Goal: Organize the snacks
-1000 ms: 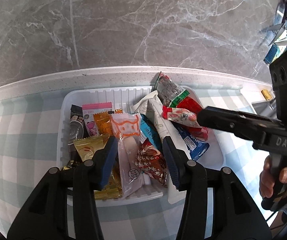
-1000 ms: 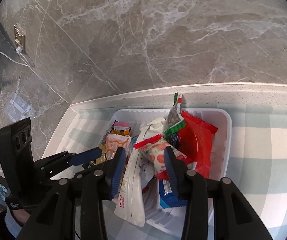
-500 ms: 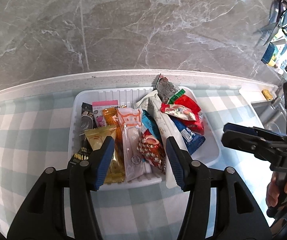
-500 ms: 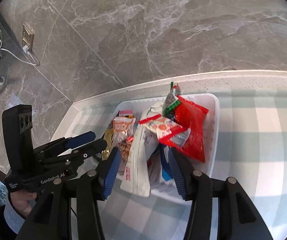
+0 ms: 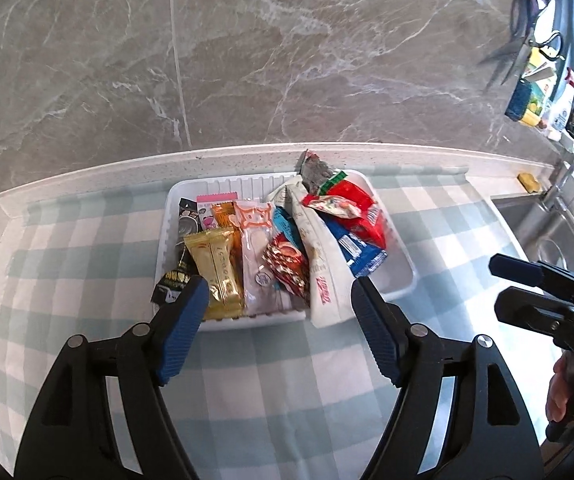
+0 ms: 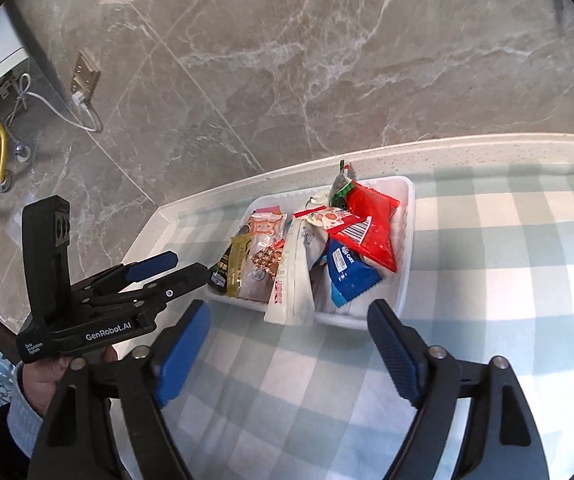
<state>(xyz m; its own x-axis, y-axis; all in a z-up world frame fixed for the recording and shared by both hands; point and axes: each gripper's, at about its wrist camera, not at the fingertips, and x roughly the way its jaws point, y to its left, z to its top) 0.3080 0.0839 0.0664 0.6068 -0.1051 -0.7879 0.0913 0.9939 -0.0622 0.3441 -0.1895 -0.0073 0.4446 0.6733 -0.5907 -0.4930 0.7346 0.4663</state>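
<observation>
**Over the checked cloth: both grippers backed off the tray, jaws spread, nothing held**

Nearest the cameras, the left gripper [image 5: 279, 316] and right gripper [image 6: 289, 340] both sit above bare checked tablecloth [image 5: 295, 380], short of the white tray [image 5: 401, 280]. Compared with 1 second ago, when the blue pads of each framed the packets inside the tray, both have pulled back toward the person and slightly up; the tray now looks smaller and lies beyond the fingertips in both wrist views.

Jaws: both pairs have just been opening and now stand wide. Nothing is between the pads of either gripper; no packet came away with them.

Tray contents, near to far:
- gold bar packet [image 5: 215, 272] at the near left, overhanging the rim beside a dark packet.
- long white sachet [image 5: 321, 276], its lower end hanging out over the near rim onto the cloth.
- blue packet [image 5: 357, 250] right of it.
- red packet [image 5: 361, 212] toward the far right, with a small red-and-white pack lying on top.
- about 10 packets in all, heaped loosely; exact count unclear.

Beyond the tray: pale counter edge, then grey marble wall [image 5: 287, 60]. Sink [image 5: 547, 236] off to the right.

Reading: all snacks appear gathered in the 1 tray, cloth free of strays. Release and retreat suggest the task is at or near its end. Possible loose end: the overhanging white sachet.
</observation>
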